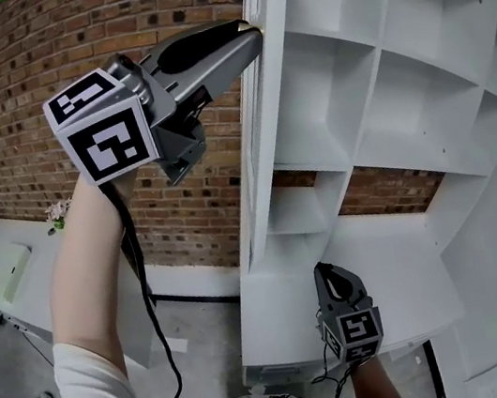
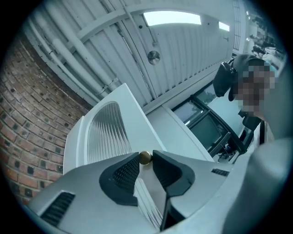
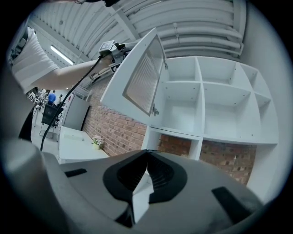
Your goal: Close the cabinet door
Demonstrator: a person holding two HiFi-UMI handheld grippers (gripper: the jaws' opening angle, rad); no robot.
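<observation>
While the cabinet door [image 1: 253,140] stands swung out from the cabinet [image 1: 430,94], edge-on to the head view, the left gripper [image 1: 248,36] is up at its free edge. Jaws apart, small brass knob [image 2: 144,157] between the tips, not clamped. The door's long axis is vertical and the open shelves lie to its right, so closing likely means swinging that edge rightward. Left hand far nearer. Right gripper [image 1: 330,272] is low by the bottom shelf, jaws together, empty. Only the right gripper view shows the door's ribbed face and how wide it gapes; only the left gripper view shows the knob clearly.
</observation>
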